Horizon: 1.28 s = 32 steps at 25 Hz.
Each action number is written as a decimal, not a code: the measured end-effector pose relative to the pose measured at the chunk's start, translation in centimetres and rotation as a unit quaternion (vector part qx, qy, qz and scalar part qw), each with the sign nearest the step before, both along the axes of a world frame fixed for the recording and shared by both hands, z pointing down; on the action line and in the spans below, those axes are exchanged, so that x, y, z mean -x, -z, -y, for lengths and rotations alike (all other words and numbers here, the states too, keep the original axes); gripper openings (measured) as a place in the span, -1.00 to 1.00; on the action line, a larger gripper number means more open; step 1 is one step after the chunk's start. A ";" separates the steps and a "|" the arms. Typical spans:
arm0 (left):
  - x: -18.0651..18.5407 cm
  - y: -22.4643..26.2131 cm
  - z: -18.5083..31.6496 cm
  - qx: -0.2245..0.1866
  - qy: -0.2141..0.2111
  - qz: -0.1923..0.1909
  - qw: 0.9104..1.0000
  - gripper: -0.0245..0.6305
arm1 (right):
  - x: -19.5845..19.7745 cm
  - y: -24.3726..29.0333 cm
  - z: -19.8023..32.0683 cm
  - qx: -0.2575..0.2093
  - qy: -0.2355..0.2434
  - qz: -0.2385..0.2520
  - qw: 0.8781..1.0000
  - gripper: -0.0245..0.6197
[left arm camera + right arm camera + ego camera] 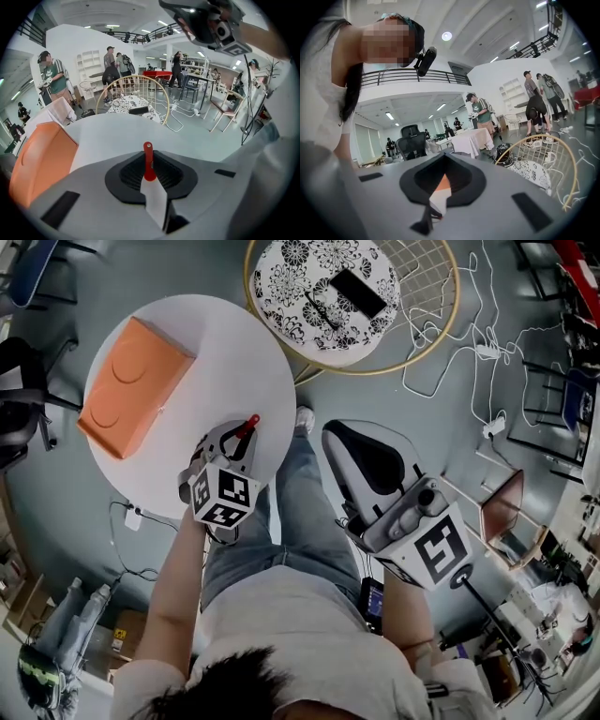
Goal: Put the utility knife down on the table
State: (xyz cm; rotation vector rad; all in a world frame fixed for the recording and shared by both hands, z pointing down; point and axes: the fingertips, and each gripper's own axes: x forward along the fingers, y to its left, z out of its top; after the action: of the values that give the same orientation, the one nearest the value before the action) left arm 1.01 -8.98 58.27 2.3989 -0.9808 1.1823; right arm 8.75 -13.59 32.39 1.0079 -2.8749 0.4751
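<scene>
A utility knife with a red end (247, 427) sticks out from between the jaws of my left gripper (236, 441), which is shut on it just above the near right part of the round white table (220, 343). In the left gripper view the red knife tip (148, 161) stands upright in my left gripper (149, 177), with the white table (117, 131) behind it. My right gripper (364, 454) hangs off the table to the right, above the person's leg. In its own view my right gripper (442, 183) has its jaws together and nothing in them.
An orange box (134, 385) lies on the table's left half, seen as the orange box (41, 163) at left. A patterned round seat in a gold wire frame (323, 296) carries a black flat object (357, 292). White cables (487, 343) trail over the floor at right.
</scene>
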 end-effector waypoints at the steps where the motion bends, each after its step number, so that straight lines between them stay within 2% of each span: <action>1: 0.0 -0.3 -0.1 0.004 -0.002 0.004 1.000 -0.75 | -0.1 0.0 0.0 0.000 -0.001 0.000 1.000 -0.90; 8: 0.2 -1.5 -0.5 0.033 0.009 0.012 0.999 -0.75 | -0.6 -0.2 0.0 0.004 -0.006 0.000 1.000 -0.90; 17: 0.1 -1.8 -0.4 0.048 0.004 0.009 0.999 -0.74 | -0.7 -0.4 0.1 0.005 -0.004 0.003 1.000 -0.90; 23: 0.1 -1.7 -0.5 0.044 -0.006 0.014 0.999 -0.74 | -0.7 -0.3 -0.2 0.006 -0.001 0.003 1.000 -0.90; 32: 0.3 -1.1 -0.6 0.042 0.003 0.013 0.999 -0.71 | -0.8 0.0 -0.5 0.002 -0.004 0.006 1.000 -0.90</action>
State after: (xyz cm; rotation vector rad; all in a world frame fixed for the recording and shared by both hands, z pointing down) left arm 0.67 -8.35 59.33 2.3199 -0.9252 1.2315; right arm 9.59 -13.06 32.35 1.0190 -2.8811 0.4894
